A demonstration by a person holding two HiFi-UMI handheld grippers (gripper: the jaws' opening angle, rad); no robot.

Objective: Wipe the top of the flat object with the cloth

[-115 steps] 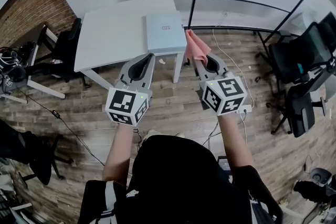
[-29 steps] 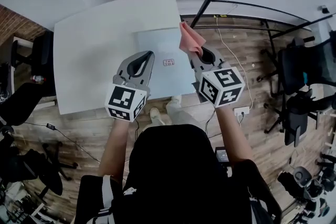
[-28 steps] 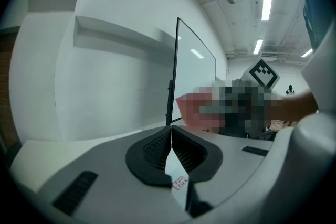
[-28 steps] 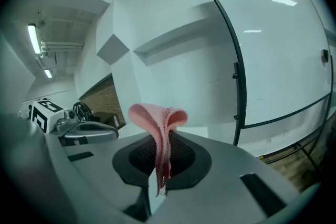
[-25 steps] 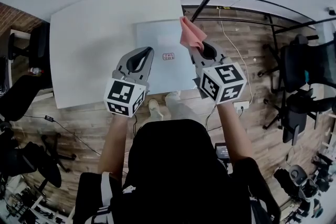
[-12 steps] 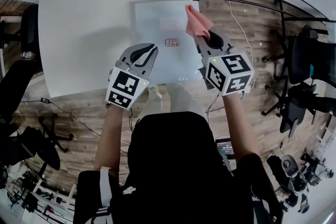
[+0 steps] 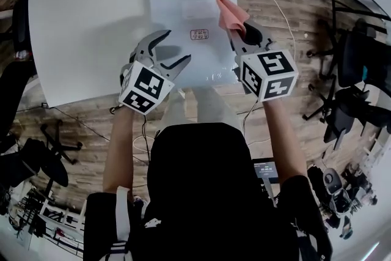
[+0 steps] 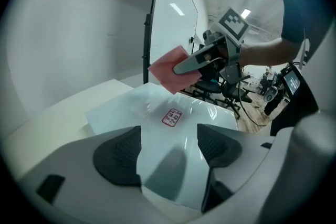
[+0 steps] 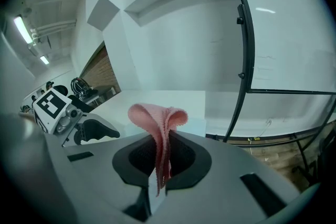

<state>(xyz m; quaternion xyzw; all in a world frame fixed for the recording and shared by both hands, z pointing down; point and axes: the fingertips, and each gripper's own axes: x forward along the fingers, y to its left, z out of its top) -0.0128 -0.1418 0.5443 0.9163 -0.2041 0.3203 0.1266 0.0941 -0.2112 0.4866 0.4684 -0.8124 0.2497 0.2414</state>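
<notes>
A flat, pale, glossy object [image 7: 190,40] with a small red label [image 7: 199,34] lies on the right part of the white table [image 7: 85,21]. My left gripper [image 7: 173,49] hovers over its near left part, jaws opening; the pads [image 8: 118,156] press on nothing, and only the flat object [image 8: 173,128] shows below the gap. My right gripper [image 7: 239,30] is shut on a pink cloth [image 7: 230,11] above the object's right edge. In the right gripper view the cloth [image 9: 157,118] stands folded out of the shut jaws. The cloth [image 8: 169,68] hangs above the object, clear of it.
A whiteboard on a black frame [image 9: 245,50] stands just right of the table. Office chairs [image 7: 360,52] and cables crowd the wooden floor at right. Another dark chair [image 7: 12,91] stands left of the table. The table's near edge [image 7: 91,93] runs below my left gripper.
The left jaws have gone from shut to wide apart. Both grippers have moved forward over the flat object, the cloth now over its right edge.
</notes>
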